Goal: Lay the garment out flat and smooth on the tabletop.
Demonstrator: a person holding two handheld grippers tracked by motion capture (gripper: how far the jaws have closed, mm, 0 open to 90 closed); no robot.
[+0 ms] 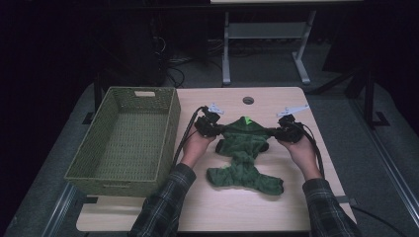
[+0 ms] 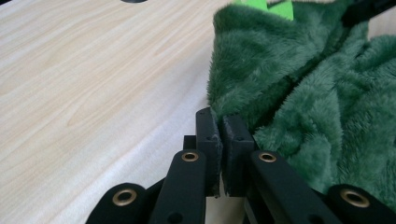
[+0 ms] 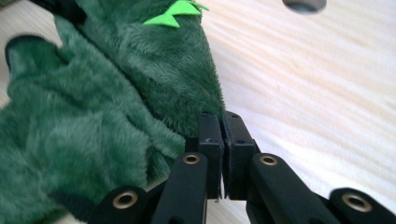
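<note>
A dark green fleece garment (image 1: 244, 148) with bright green spikes (image 1: 247, 119) lies spread on the wooden table (image 1: 296, 202). My left gripper (image 1: 220, 131) is at the garment's left edge and my right gripper (image 1: 273, 132) is at its right edge, each pointing inward. In the left gripper view the jaws of the left gripper (image 2: 220, 122) stand together with the edge of the fleece (image 2: 303, 93) running into their tips. In the right gripper view the right gripper (image 3: 223, 122) is likewise shut, with the fleece (image 3: 93, 116) meeting the tips from the left.
A large green woven basket (image 1: 118, 185) stands empty on the table's left side, close to my left forearm. A round cable hole (image 1: 248, 100) sits at the table's far edge. Beyond the table is a dark floor with metal frame legs (image 1: 226, 49).
</note>
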